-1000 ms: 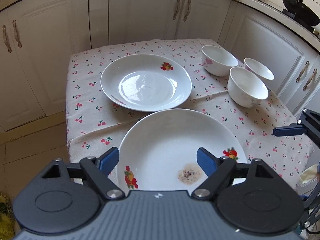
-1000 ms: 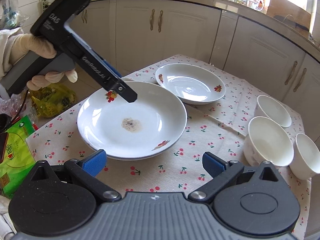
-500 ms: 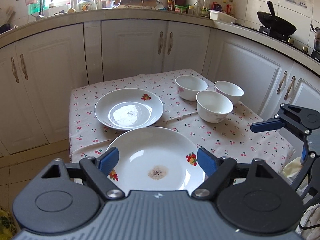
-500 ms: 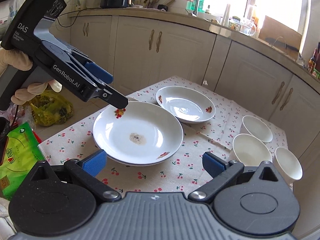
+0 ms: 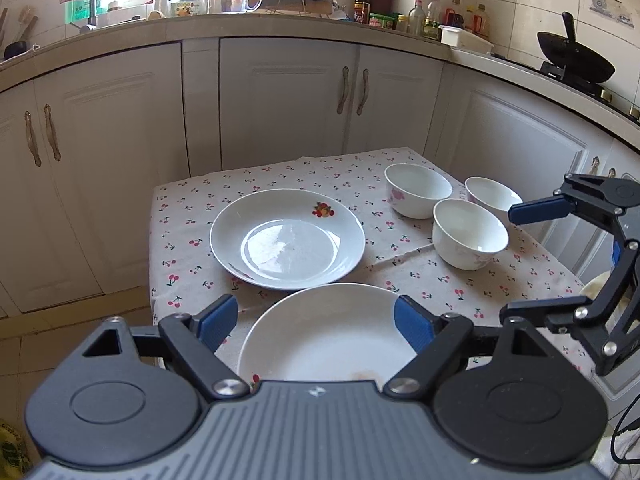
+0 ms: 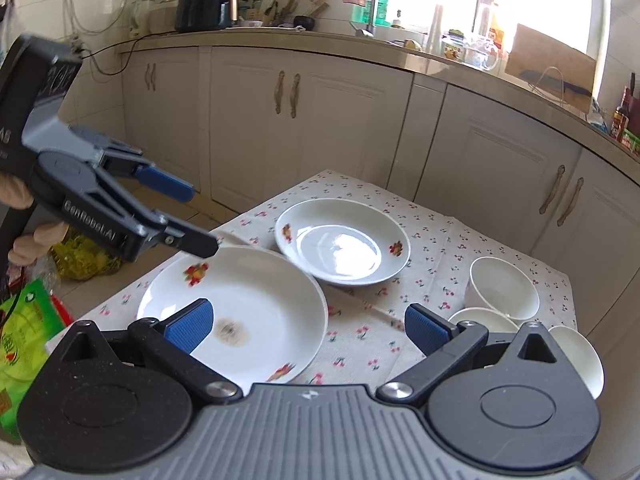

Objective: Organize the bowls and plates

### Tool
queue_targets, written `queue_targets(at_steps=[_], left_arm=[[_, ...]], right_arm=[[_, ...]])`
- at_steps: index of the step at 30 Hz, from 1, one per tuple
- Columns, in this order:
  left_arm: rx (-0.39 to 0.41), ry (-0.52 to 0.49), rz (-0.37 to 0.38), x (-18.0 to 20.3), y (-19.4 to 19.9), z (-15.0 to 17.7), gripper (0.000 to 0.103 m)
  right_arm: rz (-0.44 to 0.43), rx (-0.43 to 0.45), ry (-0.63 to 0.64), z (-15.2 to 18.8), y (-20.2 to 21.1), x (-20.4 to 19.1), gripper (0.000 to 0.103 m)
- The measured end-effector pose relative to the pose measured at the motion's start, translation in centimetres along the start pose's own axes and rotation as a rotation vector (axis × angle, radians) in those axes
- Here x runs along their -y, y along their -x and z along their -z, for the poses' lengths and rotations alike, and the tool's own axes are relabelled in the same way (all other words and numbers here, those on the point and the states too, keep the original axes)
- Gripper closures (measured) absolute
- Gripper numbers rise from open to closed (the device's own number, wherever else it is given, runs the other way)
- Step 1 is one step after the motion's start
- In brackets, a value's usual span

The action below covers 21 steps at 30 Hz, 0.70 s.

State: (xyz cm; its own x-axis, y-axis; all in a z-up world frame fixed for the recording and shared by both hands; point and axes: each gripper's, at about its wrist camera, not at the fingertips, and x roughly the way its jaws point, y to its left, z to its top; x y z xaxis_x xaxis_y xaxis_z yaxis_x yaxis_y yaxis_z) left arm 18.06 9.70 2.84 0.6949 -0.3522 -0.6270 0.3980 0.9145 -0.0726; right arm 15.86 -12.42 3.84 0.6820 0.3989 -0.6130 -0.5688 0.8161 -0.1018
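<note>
From the left wrist, the left gripper (image 5: 316, 322) hangs with jaws apart over the near plate (image 5: 324, 332), nothing picked up yet; from the right wrist, the right gripper (image 6: 308, 326) gapes empty too, so stacking this stained plate onto the far plate (image 6: 342, 242) probably needs a rim grip first

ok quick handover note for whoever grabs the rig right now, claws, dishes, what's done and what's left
Left claw: open, empty, hanging above the near plate.
Right claw: open, empty, above the table's near edge.
Near plate: flat on the cherry tablecloth, brown stain in its middle. It overlaps the far plate's rim in the right wrist view; contact unclear.
Far plate: clean, alone behind it.
Three bowls: upright, clustered to the right of the plates, not nested.
Done: nothing stacked yet.
Left: stack the plates, nest the bowls.
</note>
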Motion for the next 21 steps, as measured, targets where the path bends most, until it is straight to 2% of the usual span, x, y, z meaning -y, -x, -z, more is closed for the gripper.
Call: queue_targets(at_steps=[15, 21], left_arm=[[-0.124, 0.019, 0.012, -4.4, -8.3, -3.1, 0.018], [-0.168, 0.088, 0.030, -5.9, -10.7, -3.9, 0.018]], right_arm=[[-0.075, -0.127, -0.164, -5.3, -10.7, 7.4, 0.000], [-0.120, -0.174, -0.251, -6.3, -14.9, 10.3, 0.000]])
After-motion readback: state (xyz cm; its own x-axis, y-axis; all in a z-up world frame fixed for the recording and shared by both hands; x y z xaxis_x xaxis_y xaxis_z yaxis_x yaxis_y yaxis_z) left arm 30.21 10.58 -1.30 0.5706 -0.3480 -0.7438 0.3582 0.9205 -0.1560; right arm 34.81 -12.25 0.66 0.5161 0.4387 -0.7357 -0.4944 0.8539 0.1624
